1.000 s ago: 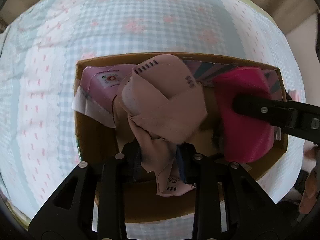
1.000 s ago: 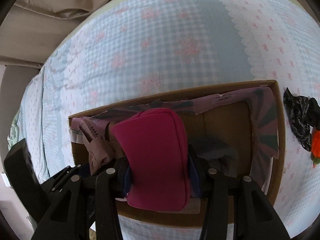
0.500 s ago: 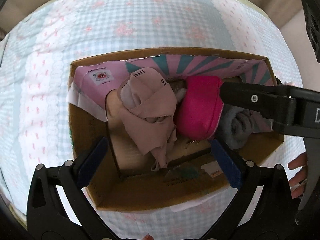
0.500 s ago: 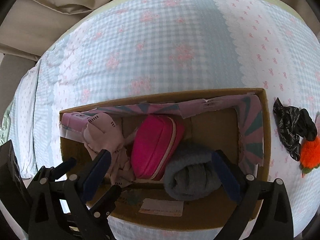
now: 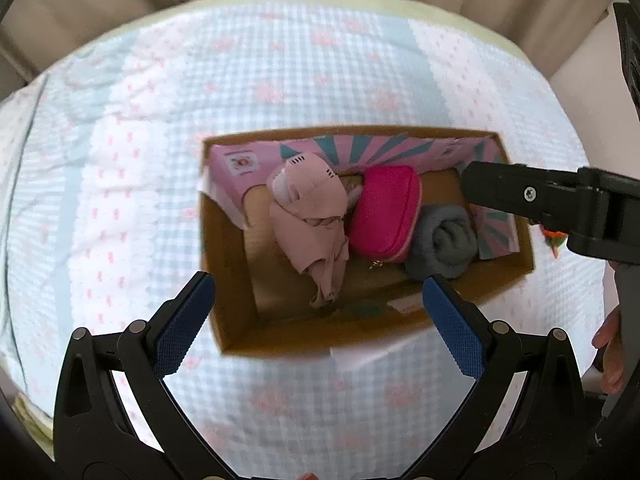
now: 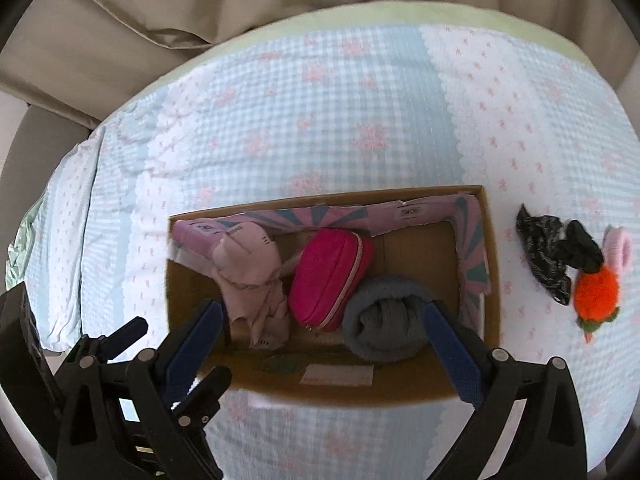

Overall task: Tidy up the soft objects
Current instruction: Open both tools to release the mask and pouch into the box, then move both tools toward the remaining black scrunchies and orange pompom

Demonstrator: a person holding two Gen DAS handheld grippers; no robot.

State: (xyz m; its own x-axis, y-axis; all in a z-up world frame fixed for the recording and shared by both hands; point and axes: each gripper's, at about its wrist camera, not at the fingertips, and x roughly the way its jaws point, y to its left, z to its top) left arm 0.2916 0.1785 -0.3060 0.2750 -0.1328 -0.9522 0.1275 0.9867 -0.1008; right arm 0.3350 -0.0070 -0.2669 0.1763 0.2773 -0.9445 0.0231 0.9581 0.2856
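An open cardboard box (image 5: 230, 280) (image 6: 192, 296) sits on the checked bedspread. Inside lie a pale pink cap (image 5: 308, 200) (image 6: 248, 268), a magenta zip pouch (image 5: 386, 212) (image 6: 328, 280) and a rolled grey cloth (image 5: 444, 242) (image 6: 384, 320). My left gripper (image 5: 318, 308) hangs open above the box's near side, nothing between its blue pads. My right gripper (image 6: 320, 336) is open too, above the box, empty; it shows as a black arm (image 5: 560, 208) in the left wrist view. A black scrunchie (image 6: 544, 248), an orange plush carrot (image 6: 596, 292) and a pink fluffy piece (image 6: 618, 248) lie on the bed right of the box.
The bedspread (image 6: 340, 120) stretches wide beyond the box. Beige fabric (image 6: 200, 8) lies past the bed's far edge. A person's hand (image 5: 610, 356) shows at the right edge of the left wrist view.
Both grippers let go and opened: the left released the pink cap, the right the magenta pouch. Both objects now lie in the box, and both grippers have risen away from it.
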